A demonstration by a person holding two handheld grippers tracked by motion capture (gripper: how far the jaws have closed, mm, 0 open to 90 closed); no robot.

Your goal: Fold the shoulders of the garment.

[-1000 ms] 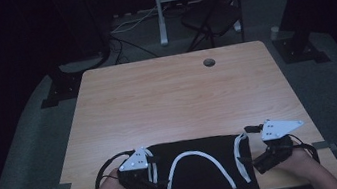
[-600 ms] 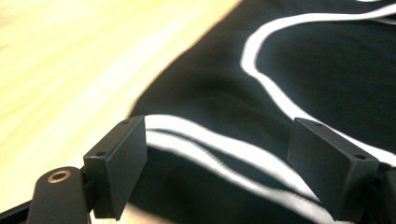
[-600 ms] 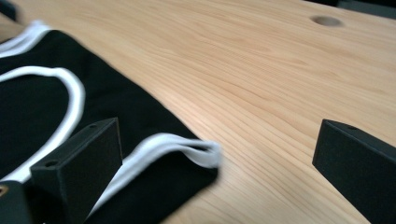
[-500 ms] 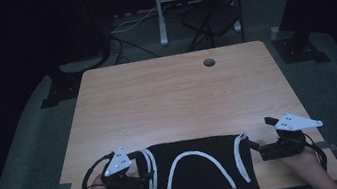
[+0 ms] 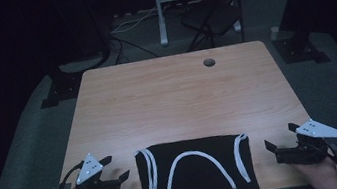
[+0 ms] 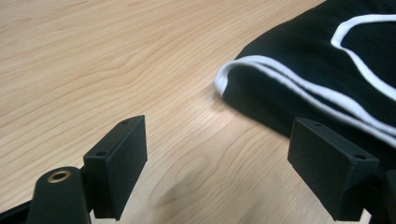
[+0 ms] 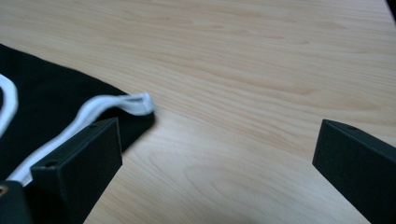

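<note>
- Black garment (image 5: 197, 178) w/ white trim lies flat at near edge of table (image 5: 177, 98), centred btwn the two hands; its near side hangs just over the table's front edge.
- White trim: one arc (image 5: 197, 163) across the middle, plus a strip down each side.
- Left hand-held gripper (image 5: 112, 169) sits on the table just beside the garment's left side, not touching the cloth; jaws spread wide, nothing btwn them.
- Left gripper view: garment's white-edged corner (image 6: 229, 74) lies ahead & to one side of the jaws, bare wood in the gap.
- Right hand-held gripper (image 5: 280, 138) is near the garment's right side, a bit further off than the left one; jaws also wide apart, holding nothing.
- Right gripper view: white corner loop (image 7: 135, 102) of the cloth sits just past one jaw, wood grain btwn the jaws.
- Grey three-cornered plate tops each gripper; a hand grips each from below, cables trailing off.
- Far side of table: bare wood w/ a small round hole (image 5: 209, 62).
- Beyond the table: dark floor, a chair (image 5: 213, 17), cables.
</note>
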